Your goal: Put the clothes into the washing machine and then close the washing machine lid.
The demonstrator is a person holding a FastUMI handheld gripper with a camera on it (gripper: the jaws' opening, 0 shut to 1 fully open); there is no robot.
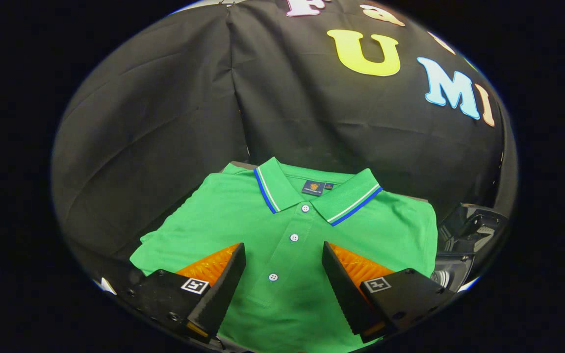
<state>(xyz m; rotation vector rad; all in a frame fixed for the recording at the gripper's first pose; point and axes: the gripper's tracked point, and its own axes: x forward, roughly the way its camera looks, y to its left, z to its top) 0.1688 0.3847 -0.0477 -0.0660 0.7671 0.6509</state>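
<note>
A folded green polo shirt (pixel 243 220) with a blue-and-white striped collar lies flat, its collar pointing away from me. My gripper (pixel 283 251) hovers over the shirt's lower front, open, with the button placket showing between the two fingers. Nothing is held between them. To the right of the shirt, beyond the right finger, part of a dark washing machine (pixel 464 235) shows, with a bit of its drum opening visible low down.
The black cloth wall (pixel 165 122) hangs close behind the shirt. A thin strip of the grey surface (pixel 243 165) under the shirt shows at its far edge.
</note>
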